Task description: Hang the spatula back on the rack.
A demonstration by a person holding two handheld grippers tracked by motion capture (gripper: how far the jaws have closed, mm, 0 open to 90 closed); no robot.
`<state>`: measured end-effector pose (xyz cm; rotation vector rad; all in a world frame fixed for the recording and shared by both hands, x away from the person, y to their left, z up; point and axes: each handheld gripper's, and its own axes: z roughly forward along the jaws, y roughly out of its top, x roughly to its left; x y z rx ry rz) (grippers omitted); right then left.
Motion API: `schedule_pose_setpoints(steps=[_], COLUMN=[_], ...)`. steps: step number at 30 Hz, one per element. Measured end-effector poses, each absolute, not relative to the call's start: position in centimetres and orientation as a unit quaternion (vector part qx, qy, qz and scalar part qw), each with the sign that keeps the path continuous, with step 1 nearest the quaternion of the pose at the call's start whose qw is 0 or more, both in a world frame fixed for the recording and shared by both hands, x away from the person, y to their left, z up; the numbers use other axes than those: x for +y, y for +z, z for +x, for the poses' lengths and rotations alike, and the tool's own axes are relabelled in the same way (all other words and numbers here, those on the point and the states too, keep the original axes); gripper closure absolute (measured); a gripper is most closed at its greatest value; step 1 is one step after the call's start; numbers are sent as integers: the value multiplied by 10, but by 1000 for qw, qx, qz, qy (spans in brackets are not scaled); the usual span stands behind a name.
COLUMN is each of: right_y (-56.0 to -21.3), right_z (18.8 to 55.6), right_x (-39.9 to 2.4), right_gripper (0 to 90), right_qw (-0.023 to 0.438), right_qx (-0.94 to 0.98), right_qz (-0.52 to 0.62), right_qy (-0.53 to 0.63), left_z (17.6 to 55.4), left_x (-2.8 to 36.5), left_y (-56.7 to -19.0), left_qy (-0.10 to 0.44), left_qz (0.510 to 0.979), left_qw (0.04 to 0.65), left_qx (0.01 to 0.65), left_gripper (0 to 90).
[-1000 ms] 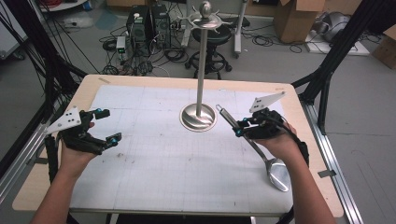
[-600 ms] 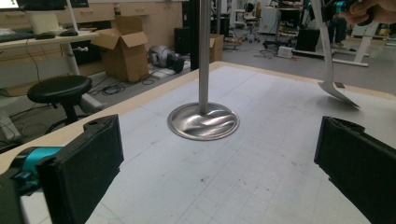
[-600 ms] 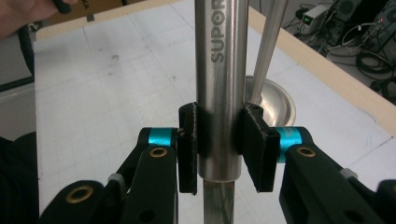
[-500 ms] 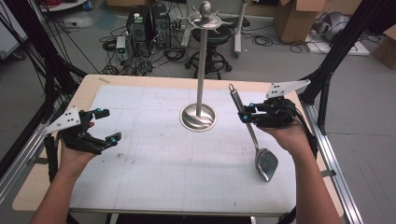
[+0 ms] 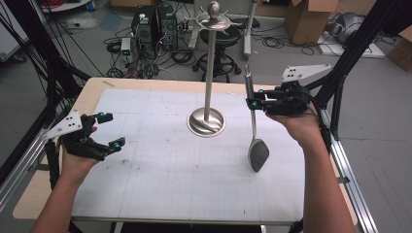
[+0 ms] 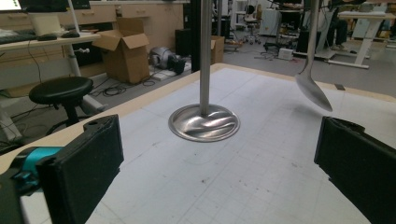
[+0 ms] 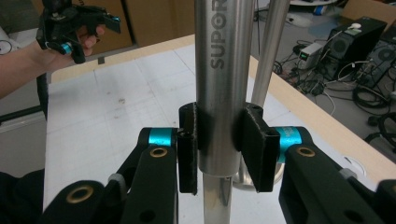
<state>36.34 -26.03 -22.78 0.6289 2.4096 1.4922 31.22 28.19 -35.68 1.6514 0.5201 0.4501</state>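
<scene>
The right gripper (image 5: 253, 98) was clamped on the long steel ladle's (image 5: 254, 131) handle, bowl seemingly hanging clear of the white table (image 5: 160, 179); the left gripper (image 5: 111, 130) gaped empty

A black stool (image 5: 224, 35) stands on the floor beyond the desk (image 5: 160, 160), beside computer towers (image 5: 154, 25) amid tangled cables. Cardboard boxes (image 5: 311, 19) sit farther right (one open), and black frame struts (image 5: 357, 46) flank the desk.
</scene>
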Motion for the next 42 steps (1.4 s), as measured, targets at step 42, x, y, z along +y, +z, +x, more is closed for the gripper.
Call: schedule_pose_setpoints(steps=[42], right_y=[-175], right_z=[408], right_x=[-219], right_gripper=[693], right_qw=[123], right_qx=[832], right_qz=[219], right_qy=[495], left_z=[312], left_x=[282], left_y=[-357], left_qy=[192], left_qz=[721], left_qw=[625], left_qx=[229], left_gripper=[18])
